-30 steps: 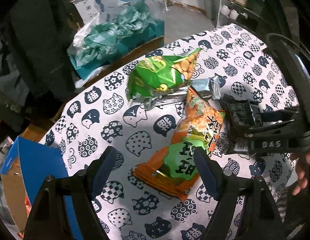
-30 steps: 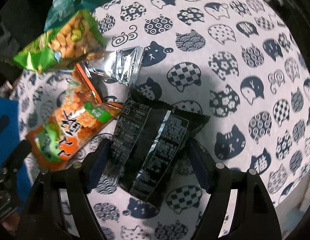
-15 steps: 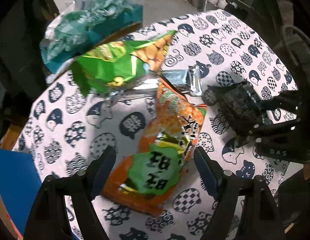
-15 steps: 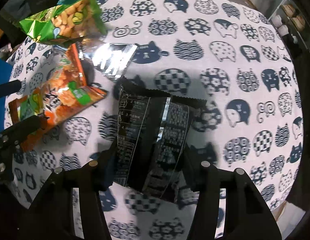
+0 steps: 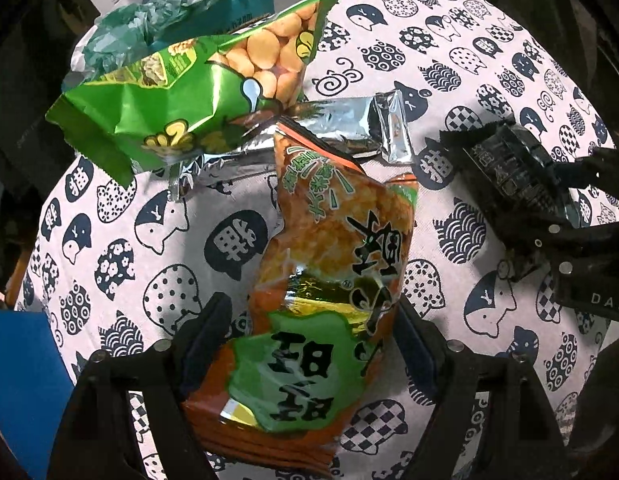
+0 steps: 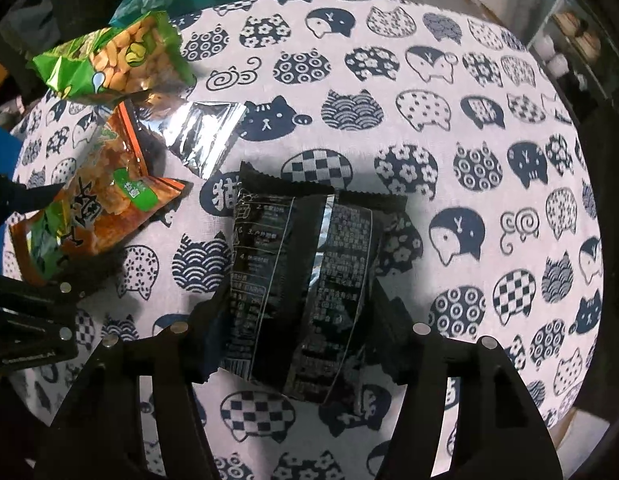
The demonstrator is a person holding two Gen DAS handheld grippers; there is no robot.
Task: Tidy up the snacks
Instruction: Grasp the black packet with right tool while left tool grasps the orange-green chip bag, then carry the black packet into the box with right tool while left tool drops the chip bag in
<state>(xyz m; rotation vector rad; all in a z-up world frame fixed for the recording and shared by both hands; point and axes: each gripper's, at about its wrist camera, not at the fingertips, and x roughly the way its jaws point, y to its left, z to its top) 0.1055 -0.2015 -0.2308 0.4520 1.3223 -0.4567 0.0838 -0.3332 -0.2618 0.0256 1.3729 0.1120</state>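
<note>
An orange snack bag (image 5: pixel 333 248) with a green label lies on the cat-print tablecloth (image 5: pixel 149 260). My left gripper (image 5: pixel 309 328) points down over the bag's near end. Its jaws are closing, one finger at each side of the bag, and I see no squeeze. A black snack packet (image 6: pixel 301 260) sits between the fingers of my right gripper (image 6: pixel 299 320). The pads touch its two long edges while the jaws ease open. In the left wrist view the same packet (image 5: pixel 505 160) shows at the right. A green peanut bag (image 5: pixel 181 92) and a silver packet (image 5: pixel 349 128) lie behind the orange bag.
A teal plastic bag (image 5: pixel 169 4) in a box stands beyond the table's far edge. A blue box (image 5: pixel 17 380) is at the table's left side. The cloth (image 6: pixel 469 160) to the right of the black packet is bare. Shelves stand at the far right.
My left gripper has come down over the orange bag, which now fills the space between its fingers. My right gripper narrowed onto the black packet, then widened slightly and rolled.
</note>
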